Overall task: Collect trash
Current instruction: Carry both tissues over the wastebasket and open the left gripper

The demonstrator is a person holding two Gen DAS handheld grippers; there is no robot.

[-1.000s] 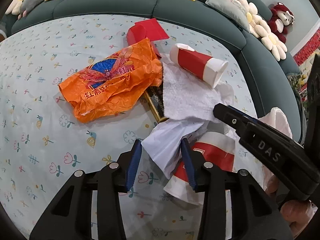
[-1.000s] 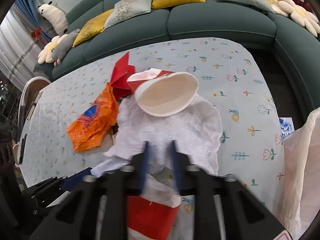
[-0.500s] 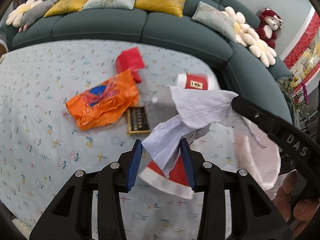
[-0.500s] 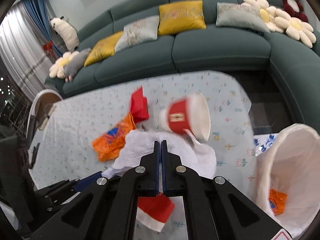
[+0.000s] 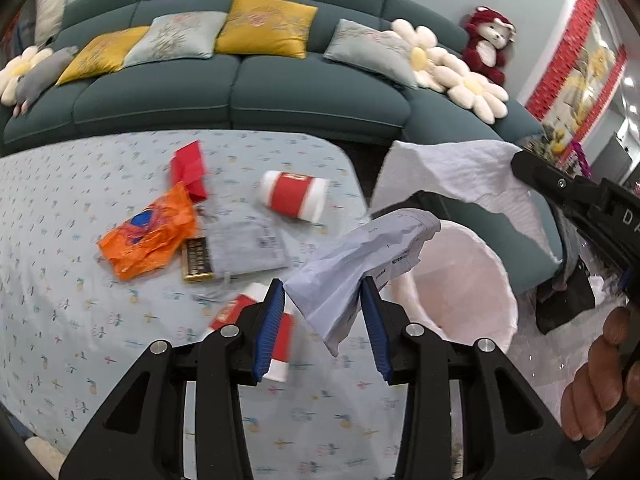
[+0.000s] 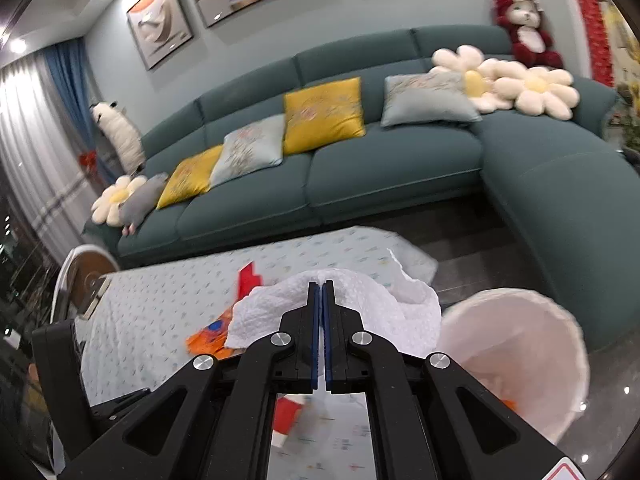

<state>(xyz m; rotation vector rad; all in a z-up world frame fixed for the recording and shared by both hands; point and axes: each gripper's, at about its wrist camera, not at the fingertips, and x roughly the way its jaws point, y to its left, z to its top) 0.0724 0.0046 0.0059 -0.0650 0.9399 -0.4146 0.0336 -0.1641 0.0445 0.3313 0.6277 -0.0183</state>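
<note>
Teal sofa (image 5: 280, 92) wraps round behind a table (image 5: 60, 320) in a flowered cloth, litter scattered over it. Left gripper (image 5: 322, 308) tilts down over the table's near edge, its blue pads clamped on a crumpled paper (image 5: 352, 264) that sticks up and out between them, clear of the cloth. Right gripper (image 6: 321, 300) points less steeply, toward the sofa, jaws pressed tight together on a white tissue (image 6: 360, 308) that drapes off both sides of the tips. From the left camera, that tissue (image 5: 460, 172) hangs from the right gripper's tip at the picture's right, above a white-lined bin (image 5: 472, 280) beside the table, with fingers (image 5: 592, 376) of the right hand on the handle at lower right. Left view alone lays out what lies on the table: an orange bag (image 5: 148, 236), a red packet (image 5: 190, 168), a red cup (image 5: 294, 200) on its side, a second red cup (image 5: 280, 340) partly behind the left finger, a dark box (image 5: 196, 260). Right view alone looks into the bin (image 6: 520, 344), something orange low inside, and takes in the framed pictures (image 6: 160, 20) on the wall.
</note>
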